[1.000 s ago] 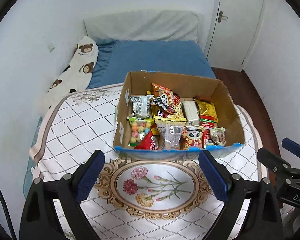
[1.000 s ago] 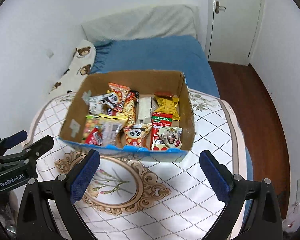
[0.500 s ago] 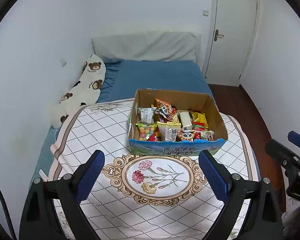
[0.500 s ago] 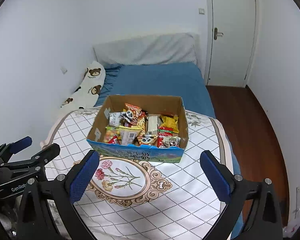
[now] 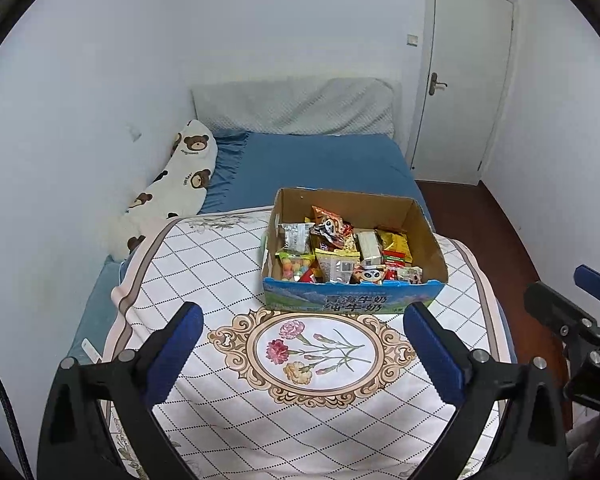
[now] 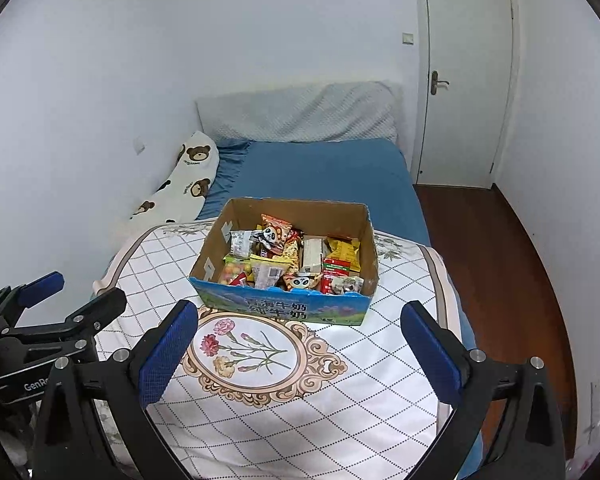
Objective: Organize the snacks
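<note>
We held both tools well back from the cardboard box [image 5: 354, 300] of snacks [image 5: 342, 250], which stood on the surface [image 5: 204, 264], a patterned cloth with a flower medallion [image 5: 314, 354] in its middle. From the left tool [image 5: 302, 354], the box lay at about twelve o'clock, slightly toward one, beyond the medallion and well apart from the blue fingertips [image 5: 180, 344]. The left tool's jaws had just been opening and stood spread wide, with nothing between them but the cloth below. From the right tool [image 6: 298, 354], the box [image 6: 284, 308] sat at about twelve o'clock, a touch toward eleven, again beyond the medallion [image 6: 246, 352] and clear of the fingertips [image 6: 430, 354]. The right tool's jaws also stood wide apart and held nothing. The snacks [image 6: 292, 260] filled the box in a loose heap: a bag of coloured candy balls [image 5: 292, 266] at the near left corner, panda-printed packets [image 5: 370, 274] near the front wall, a yellow packet [image 5: 396, 242] toward the right wall. In the left view the right tool showed at three o'clock; in the right view the left tool [image 6: 58, 298] showed at nine o'clock. Past the box, at twelve o'clock, lay a bed [image 5: 320, 164] with a blue sheet and a bear-print pillow [image 5: 180, 176] at ten o'clock.
</note>
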